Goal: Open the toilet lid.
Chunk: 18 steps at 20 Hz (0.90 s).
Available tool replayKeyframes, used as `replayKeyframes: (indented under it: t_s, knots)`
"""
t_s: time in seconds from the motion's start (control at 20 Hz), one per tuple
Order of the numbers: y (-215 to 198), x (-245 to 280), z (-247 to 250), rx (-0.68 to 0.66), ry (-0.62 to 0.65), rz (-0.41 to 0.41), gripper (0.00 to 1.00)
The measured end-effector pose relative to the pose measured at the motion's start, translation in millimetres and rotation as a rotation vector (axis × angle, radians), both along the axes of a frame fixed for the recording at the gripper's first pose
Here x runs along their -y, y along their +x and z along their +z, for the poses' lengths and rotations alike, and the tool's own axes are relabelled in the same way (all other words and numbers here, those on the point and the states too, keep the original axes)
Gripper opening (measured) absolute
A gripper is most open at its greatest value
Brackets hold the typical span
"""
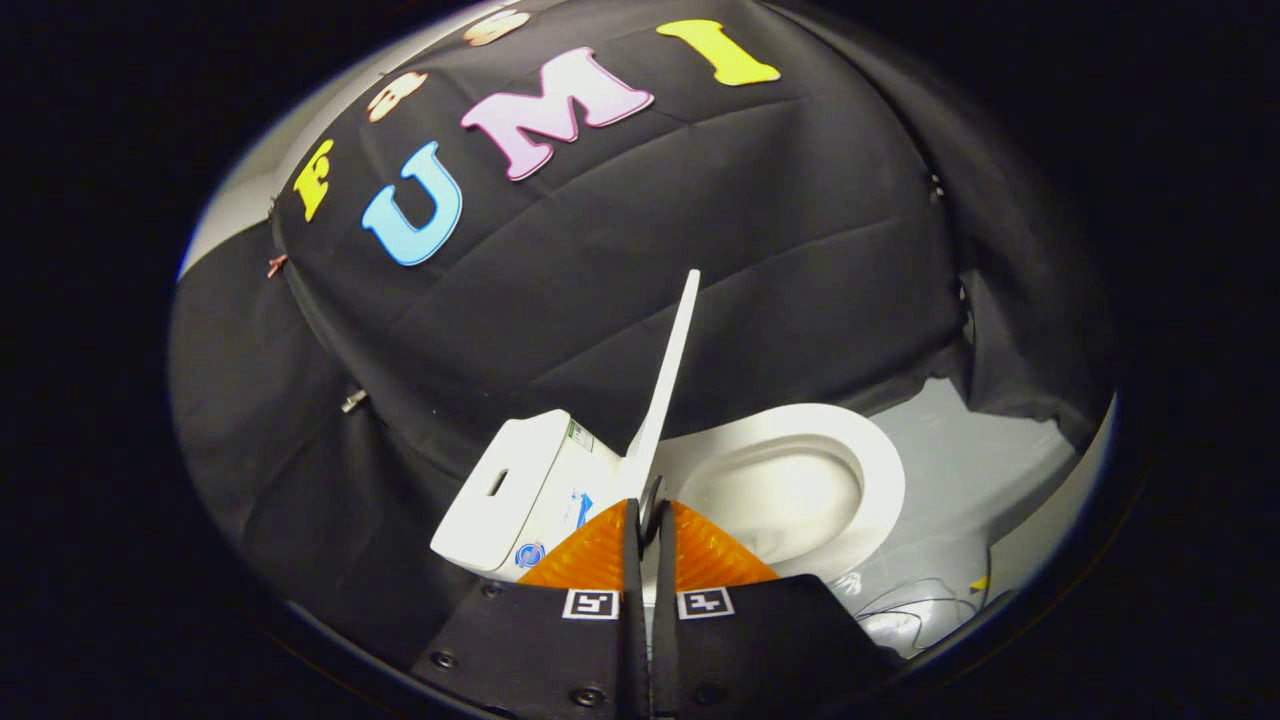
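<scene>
A white toilet stands just ahead of my fingers. Its lid [668, 380] is raised nearly upright and I see it edge-on, rising from between my fingertips toward the black cloth wall. My gripper [648, 512] is shut on the lid's near edge, one finger on each face. To the right of the lid lie the open seat ring [880, 470] and the bowl [785, 495]. To the left sits the white tank [520, 490] with a dark slot in its top.
Black cloth wall [700, 240] hangs close behind the toilet and curves round on both sides. Pale grey floor [985, 470] shows to the right of the bowl, with a thin cable [915, 610] lying on it near the base.
</scene>
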<state>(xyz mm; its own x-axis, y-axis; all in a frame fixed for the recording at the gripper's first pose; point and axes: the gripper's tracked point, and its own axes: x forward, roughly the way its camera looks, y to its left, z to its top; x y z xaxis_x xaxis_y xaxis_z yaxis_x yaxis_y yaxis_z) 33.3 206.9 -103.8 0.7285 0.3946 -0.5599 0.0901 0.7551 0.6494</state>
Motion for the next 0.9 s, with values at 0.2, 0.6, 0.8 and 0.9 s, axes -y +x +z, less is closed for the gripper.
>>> replayKeyframes:
  t_s: [0.2,0.6,0.8,0.9]
  knots:
    - [4,-16,25,0.075,-0.076,0.064,0.07]
    - [19,-78,72,0.211,-0.199,0.181,0.07]
    - [21,-107,85,0.254,-0.258,0.222,0.07]
    - [25,-121,94,0.277,-0.269,0.238,0.07]
